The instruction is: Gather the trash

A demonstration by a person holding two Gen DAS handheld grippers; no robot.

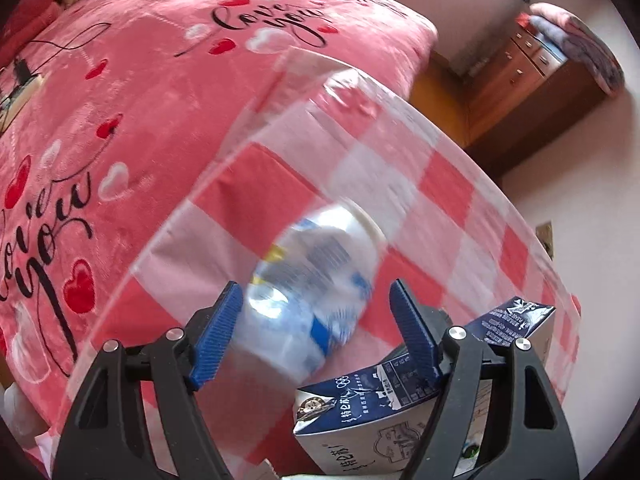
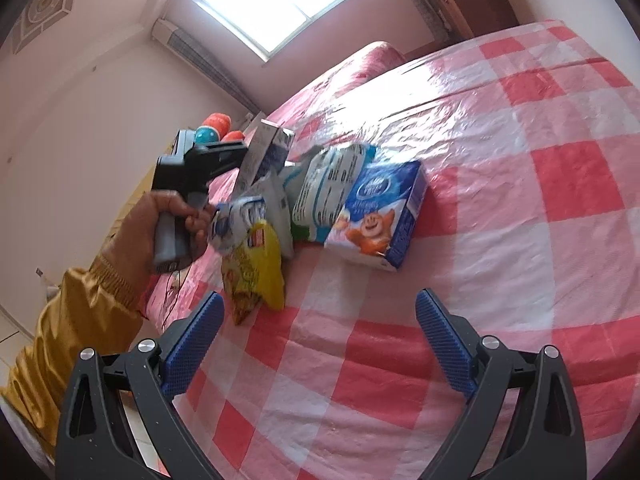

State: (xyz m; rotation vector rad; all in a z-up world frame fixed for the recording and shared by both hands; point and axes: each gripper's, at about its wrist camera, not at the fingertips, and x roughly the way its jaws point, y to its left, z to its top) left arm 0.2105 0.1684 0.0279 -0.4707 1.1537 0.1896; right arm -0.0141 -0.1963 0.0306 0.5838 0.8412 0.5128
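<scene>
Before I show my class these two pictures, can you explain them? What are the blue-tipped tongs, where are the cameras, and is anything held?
No robot here: a person holds a hand gripper in each hand, each with a wide-angle camera looking along its blue-padded fingers. One picture is from the left gripper, the other from the right gripper, which also shows the hand on the left tool's handle. On the checked cloth lie a blurred plastic bottle, a dark blue carton, a yellow snack bag and a cartoon carton. The bottle sits between the left fingers, not visibly clamped. The right gripper is open and empty.
</scene>
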